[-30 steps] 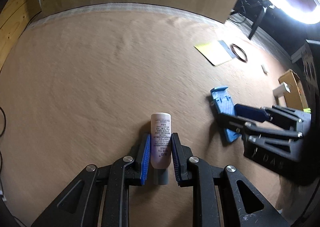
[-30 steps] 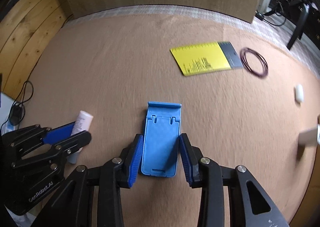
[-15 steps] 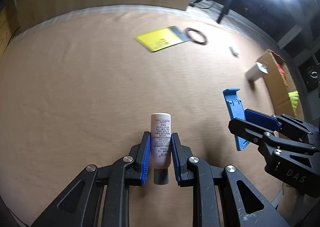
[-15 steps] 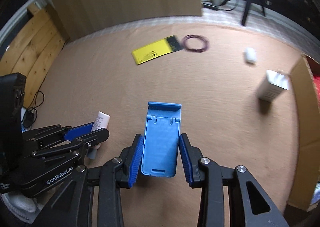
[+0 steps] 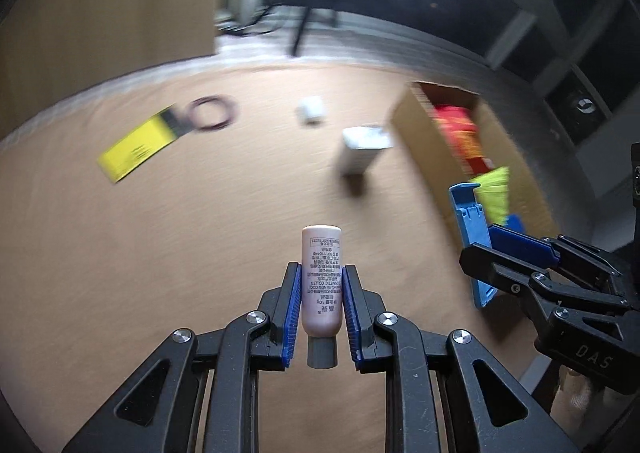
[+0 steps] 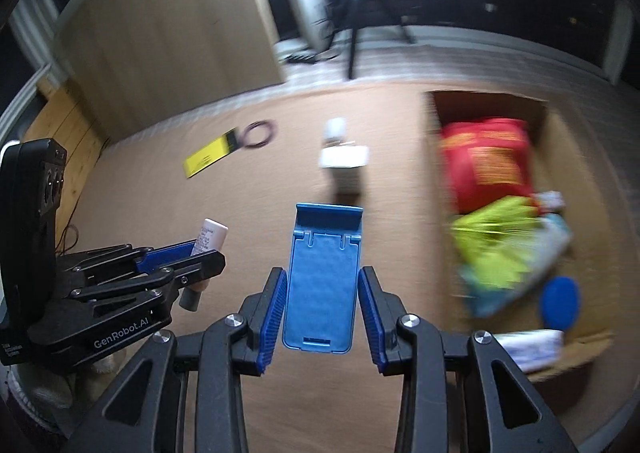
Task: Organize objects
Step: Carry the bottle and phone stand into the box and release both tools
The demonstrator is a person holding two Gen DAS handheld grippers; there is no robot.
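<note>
My left gripper (image 5: 321, 273) is shut on a small pale pink tube (image 5: 321, 277) with a grey cap, held above the brown cloth. My right gripper (image 6: 322, 281) is shut on a blue folding phone stand (image 6: 323, 277), also lifted off the surface. In the left wrist view the right gripper (image 5: 486, 249) and its blue stand (image 5: 470, 213) hang at the right, near the cardboard box (image 5: 412, 125). The right wrist view shows the left gripper (image 6: 208, 253) and the tube (image 6: 210, 235) at the left. The open cardboard box (image 6: 434, 125) lies to the right, holding a red packet (image 6: 486, 161), a yellow-green item (image 6: 496, 241) and a blue lid (image 6: 560, 303).
On the brown cloth lie a yellow card (image 5: 136, 147), a dark wire ring (image 5: 210, 115), a small white object (image 5: 311, 109) and a white box (image 5: 362, 147) standing upright. A wooden panel (image 6: 172, 25) rises at the back; a tripod and dark floor lie beyond.
Both grippers have swung to the right and risen, each keeping its object. The cardboard box has come into full view; the yellow card and ring have slid to the left.
</note>
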